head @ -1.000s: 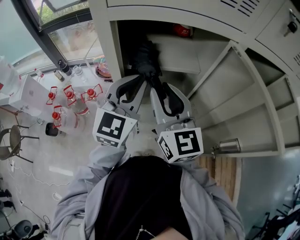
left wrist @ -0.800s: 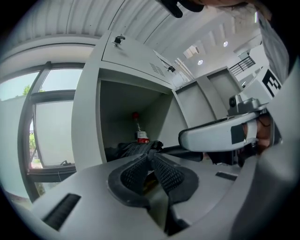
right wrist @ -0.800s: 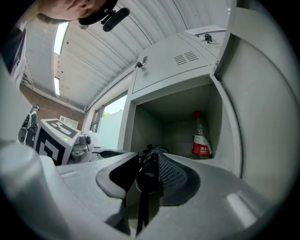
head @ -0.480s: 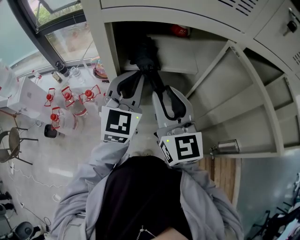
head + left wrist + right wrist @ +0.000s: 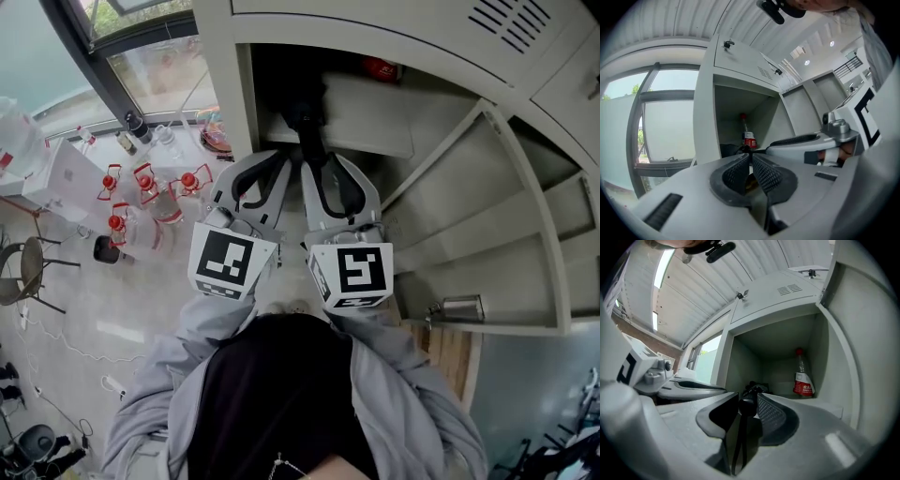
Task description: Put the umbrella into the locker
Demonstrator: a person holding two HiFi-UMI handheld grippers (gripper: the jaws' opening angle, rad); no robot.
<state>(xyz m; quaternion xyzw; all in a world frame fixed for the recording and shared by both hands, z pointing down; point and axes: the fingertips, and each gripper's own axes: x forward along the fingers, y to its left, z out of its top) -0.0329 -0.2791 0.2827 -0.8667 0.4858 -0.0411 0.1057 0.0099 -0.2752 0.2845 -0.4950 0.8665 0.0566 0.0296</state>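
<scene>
Nearest the person, the left gripper (image 5: pixel 751 158) has its jaws pressed together on nothing and hangs idle just beside the right gripper (image 5: pixel 747 403). That one's jaws are about half closed and clamp the round handle end of the black folded umbrella (image 5: pixel 307 122), with the strap (image 5: pixel 737 441) dangling below between them. Both grippers point roughly level at the mouth of the locker (image 5: pixel 230 94). The umbrella's bunched canopy looks to be past the threshold already, lying on the left of the compartment floor (image 5: pixel 366 117), while the handle juts out towards the person. The step in hand seems to be the last push inward. It is best done by sliding the handle straight along the umbrella's own line, low over the floor, and opening the jaws only once the handle is over the floor and not the lip, so that it cannot tip out. The strap should go in too, or it may catch when the locker is shut. The tight edge is the left wall of the compartment, which the canopy lies near. The open door (image 5: pixel 487 178) swings well out to the right and leaves that side free. Deep at the back right stands a bottle (image 5: pixel 803 378) with a red cap and label, apart from the umbrella, so a straight push should miss it.
</scene>
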